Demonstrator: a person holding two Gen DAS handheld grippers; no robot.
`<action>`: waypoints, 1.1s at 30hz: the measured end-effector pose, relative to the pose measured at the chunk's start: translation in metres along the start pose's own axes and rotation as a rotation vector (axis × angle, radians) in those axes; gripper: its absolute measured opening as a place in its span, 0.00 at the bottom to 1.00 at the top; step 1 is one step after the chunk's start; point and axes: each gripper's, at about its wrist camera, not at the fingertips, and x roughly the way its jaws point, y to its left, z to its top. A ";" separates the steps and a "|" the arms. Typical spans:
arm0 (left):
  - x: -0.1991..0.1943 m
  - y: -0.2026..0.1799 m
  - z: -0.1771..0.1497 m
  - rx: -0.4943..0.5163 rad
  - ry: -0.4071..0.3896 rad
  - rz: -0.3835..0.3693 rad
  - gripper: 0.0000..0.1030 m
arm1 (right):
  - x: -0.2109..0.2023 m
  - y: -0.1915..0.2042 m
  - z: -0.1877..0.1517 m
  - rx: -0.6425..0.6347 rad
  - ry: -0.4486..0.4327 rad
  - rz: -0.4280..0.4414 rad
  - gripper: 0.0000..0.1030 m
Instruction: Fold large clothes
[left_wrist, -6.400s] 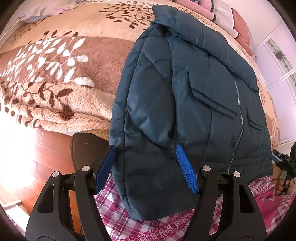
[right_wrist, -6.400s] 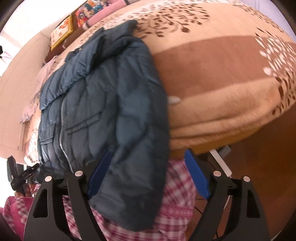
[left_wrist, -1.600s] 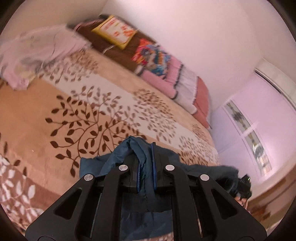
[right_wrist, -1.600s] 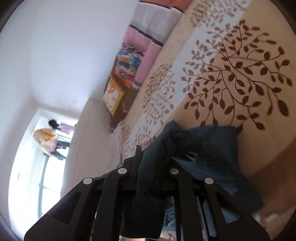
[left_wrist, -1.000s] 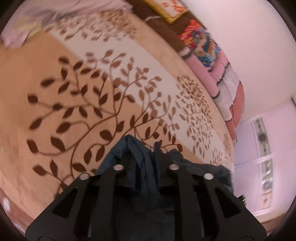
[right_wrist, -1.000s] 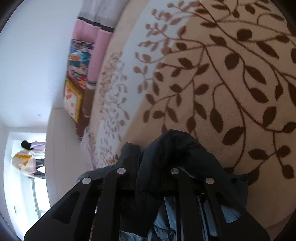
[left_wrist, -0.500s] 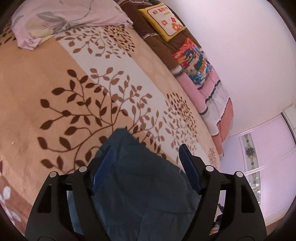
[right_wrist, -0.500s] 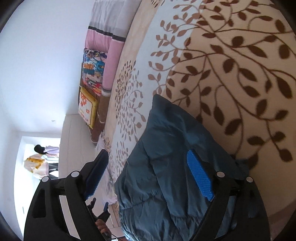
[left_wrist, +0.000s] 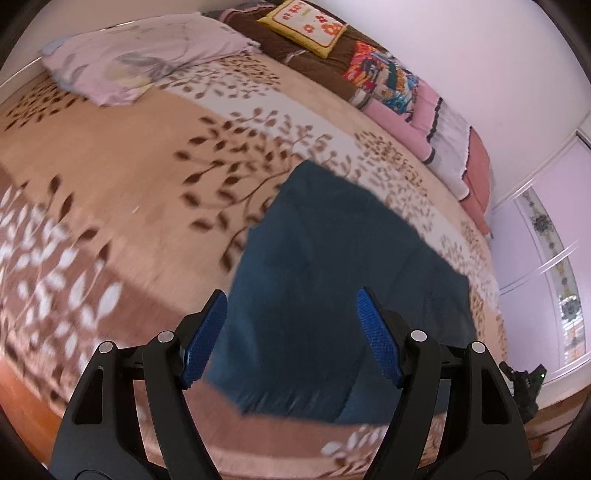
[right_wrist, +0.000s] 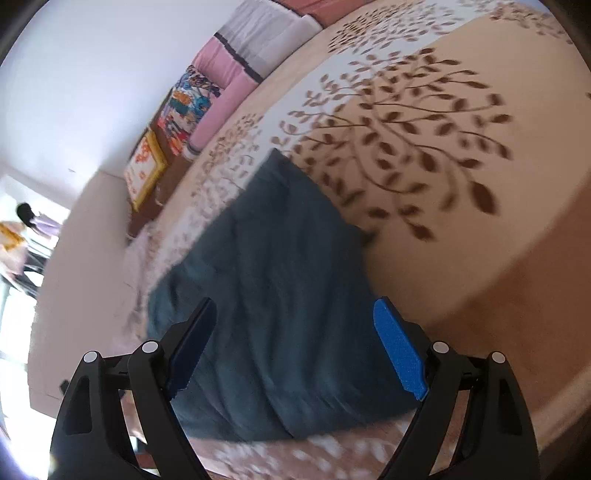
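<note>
Standing wide apart, the left gripper's (left_wrist: 290, 338) pads hold nothing, and the right gripper (right_wrist: 295, 350) gapes empty too. Below both, the jacket (left_wrist: 332, 273) lies folded near the bed's (left_wrist: 110, 184) front edge. Puffy padding could spring open, or slide off the blanket.

Folded blue jacket (left_wrist: 332, 288) on leaf-patterned blanket (left_wrist: 122, 206)
</note>
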 end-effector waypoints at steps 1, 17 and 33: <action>-0.003 0.006 -0.009 -0.009 0.003 0.011 0.70 | -0.003 -0.007 -0.010 0.004 0.009 -0.008 0.82; 0.039 0.047 -0.064 -0.364 0.132 -0.151 0.71 | 0.014 -0.051 -0.073 0.327 0.122 0.181 0.85; 0.068 0.053 -0.062 -0.511 0.134 -0.262 0.22 | 0.048 -0.051 -0.059 0.387 0.106 0.199 0.33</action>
